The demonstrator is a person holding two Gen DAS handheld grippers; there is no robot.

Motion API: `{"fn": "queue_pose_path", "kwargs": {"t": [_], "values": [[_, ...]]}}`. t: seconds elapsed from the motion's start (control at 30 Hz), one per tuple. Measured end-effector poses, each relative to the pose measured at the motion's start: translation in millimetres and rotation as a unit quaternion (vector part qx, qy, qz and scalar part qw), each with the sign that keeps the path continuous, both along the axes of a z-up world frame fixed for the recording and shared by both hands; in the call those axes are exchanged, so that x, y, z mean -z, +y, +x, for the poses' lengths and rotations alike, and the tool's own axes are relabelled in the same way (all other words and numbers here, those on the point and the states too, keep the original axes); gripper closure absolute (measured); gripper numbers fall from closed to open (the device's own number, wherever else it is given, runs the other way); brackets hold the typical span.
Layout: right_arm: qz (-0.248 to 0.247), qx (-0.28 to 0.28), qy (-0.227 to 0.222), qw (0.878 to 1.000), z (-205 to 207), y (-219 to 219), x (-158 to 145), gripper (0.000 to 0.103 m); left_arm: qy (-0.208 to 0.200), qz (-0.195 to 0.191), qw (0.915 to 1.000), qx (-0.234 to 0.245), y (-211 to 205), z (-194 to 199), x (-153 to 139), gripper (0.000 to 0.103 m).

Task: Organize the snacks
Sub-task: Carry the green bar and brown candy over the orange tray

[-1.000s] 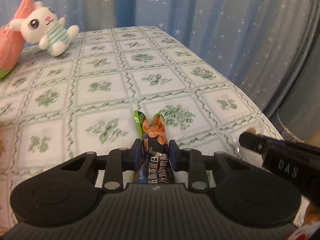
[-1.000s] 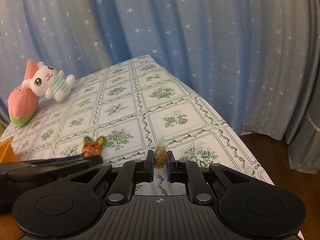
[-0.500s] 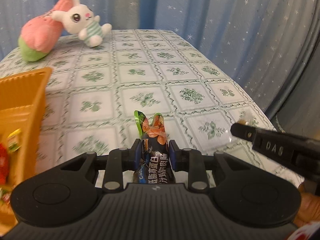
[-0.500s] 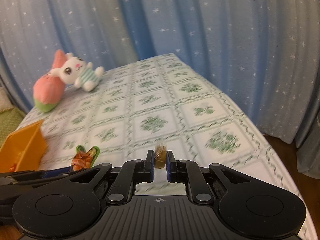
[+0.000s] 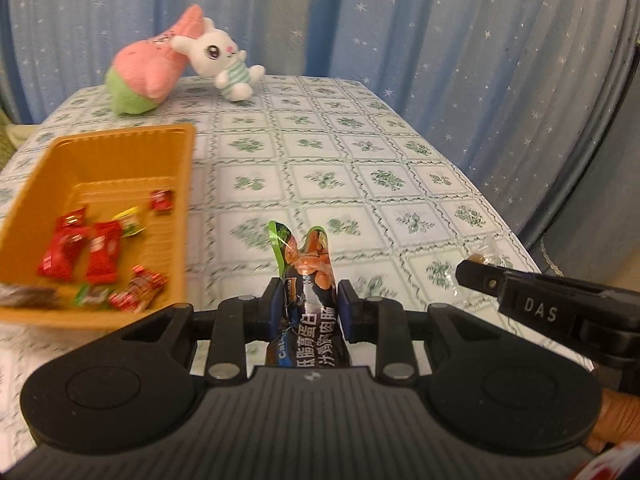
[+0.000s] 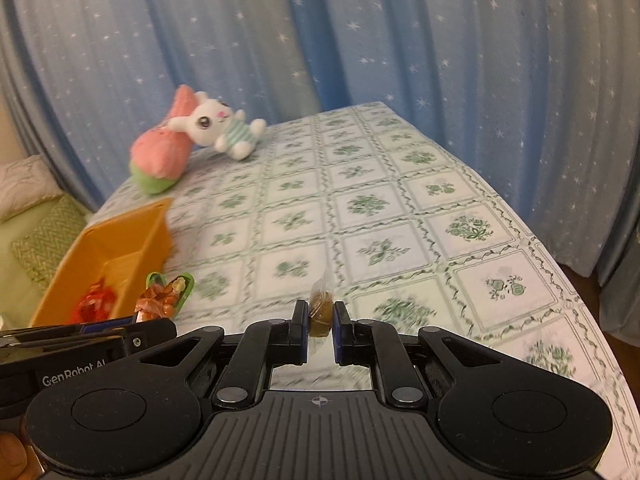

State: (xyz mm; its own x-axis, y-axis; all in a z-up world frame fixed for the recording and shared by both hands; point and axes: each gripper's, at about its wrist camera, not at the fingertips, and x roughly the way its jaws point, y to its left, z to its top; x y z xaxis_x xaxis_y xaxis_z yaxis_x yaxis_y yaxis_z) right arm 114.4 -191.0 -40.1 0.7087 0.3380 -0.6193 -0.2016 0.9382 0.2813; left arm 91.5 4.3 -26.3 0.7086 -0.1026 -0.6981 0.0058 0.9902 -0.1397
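Note:
My left gripper is shut on a dark snack packet with a green and orange top, held upright above the table. That packet also shows at the left of the right wrist view. My right gripper is shut on a small brown candy in clear wrap; from the left wrist view this candy sits at the right gripper's tip. An orange tray lies to the left on the table, holding several red wrapped snacks. The tray appears at the left in the right wrist view too.
A white plush rabbit leans on a pink and green plush at the table's far end. The table wears a green floral cloth. Blue starred curtains hang behind and to the right. The table's right edge drops off close by.
Both grippers have swung left and risen with their snacks still held. The orange tray has come into both views, and the plush toys have shifted toward the middle.

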Motion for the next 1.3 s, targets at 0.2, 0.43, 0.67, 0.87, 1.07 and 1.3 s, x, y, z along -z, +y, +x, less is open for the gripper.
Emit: {"fn": "queue_pose_path", "kwargs": {"t": [0.2, 0.43, 0.67, 0.87, 1.07, 1.3], "values": [[-0.005, -0.024, -0.011, 1.000, -33.7, 21.2, -18.5, 0.091, -0.011, 0.001, 0.9999, -0.014, 24.5, -43.9, -22.6, 0.077], [-0.011, -0.064, -0.022, 0.998, -59.0, 55.6, -31.6, 0.091, -0.013, 0.011, 0.9992, -0.035, 54.6, -80.3, -37.3, 0.077], [-0.016, -0.109, -0.033, 0.993, -73.4, 89.7, -40.3, 0.091, -0.018, 0.022, 0.9974, -0.065, 86.1, -105.9, -46.3, 0.077], [-0.015, -0.134, -0.035, 0.990, -75.9, 112.2, -43.3, 0.091, -0.021, 0.025, 0.9955, -0.089, 108.7, -114.2, -51.9, 0.077], [-0.017, -0.151, -0.038, 0.988, -75.4, 129.5, -44.2, 0.091, -0.024, 0.026, 0.9942, -0.102, 122.0, -115.5, -55.1, 0.077], [-0.017, -0.162, -0.039, 0.986, -70.2, 142.5, -43.8, 0.091, -0.021, 0.024, 0.9935, -0.109, 132.8, -110.0, -54.3, 0.077]]}}
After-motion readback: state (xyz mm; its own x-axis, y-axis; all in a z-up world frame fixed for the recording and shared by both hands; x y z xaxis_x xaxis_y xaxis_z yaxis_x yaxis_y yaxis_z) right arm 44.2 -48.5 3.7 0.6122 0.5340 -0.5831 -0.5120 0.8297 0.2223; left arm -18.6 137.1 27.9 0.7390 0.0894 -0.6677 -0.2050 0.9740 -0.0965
